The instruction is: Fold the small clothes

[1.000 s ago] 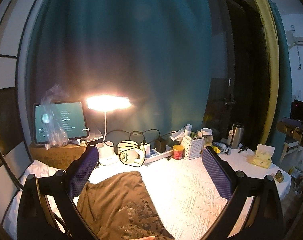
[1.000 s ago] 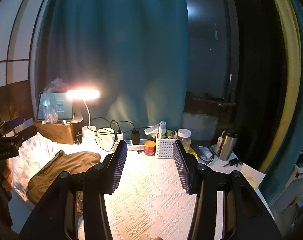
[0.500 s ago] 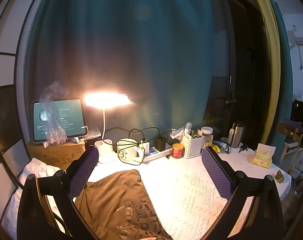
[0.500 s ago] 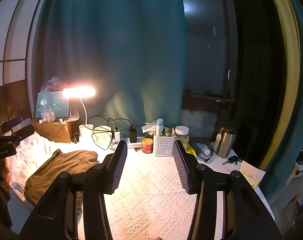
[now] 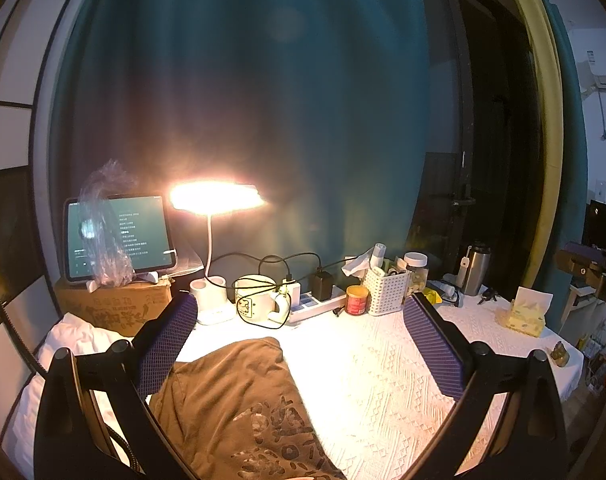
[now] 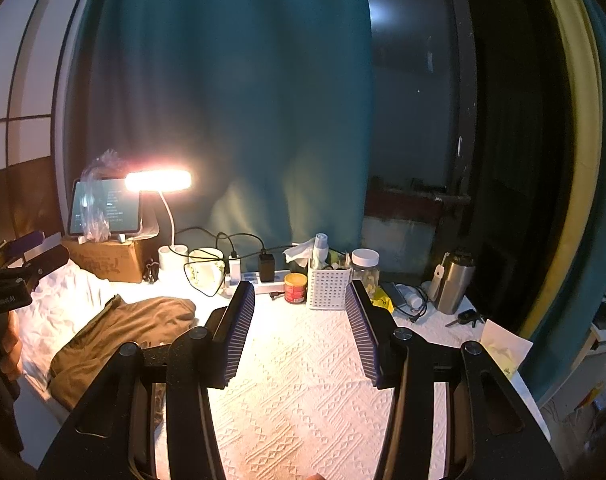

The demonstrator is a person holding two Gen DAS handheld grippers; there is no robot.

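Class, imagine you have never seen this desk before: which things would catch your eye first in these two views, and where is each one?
The glowing desk lamp at the back left grabs attention first, beside a lit tablet propped on a cardboard box. Next comes the brown garment lying on the white textured tablecloth, between the open left gripper fingers. The open right gripper frames bare cloth.

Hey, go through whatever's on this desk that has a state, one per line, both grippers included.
Left gripper: open, holding nothing.
Right gripper: open, holding nothing.
Brown printed garment: lying on the white textured tablecloth, ungrasped.
White gooseneck desk lamp: switched on.
Tablet on the cardboard box: screen lit.
Clear jar with white lid: lid on.
Steel flask: upright.
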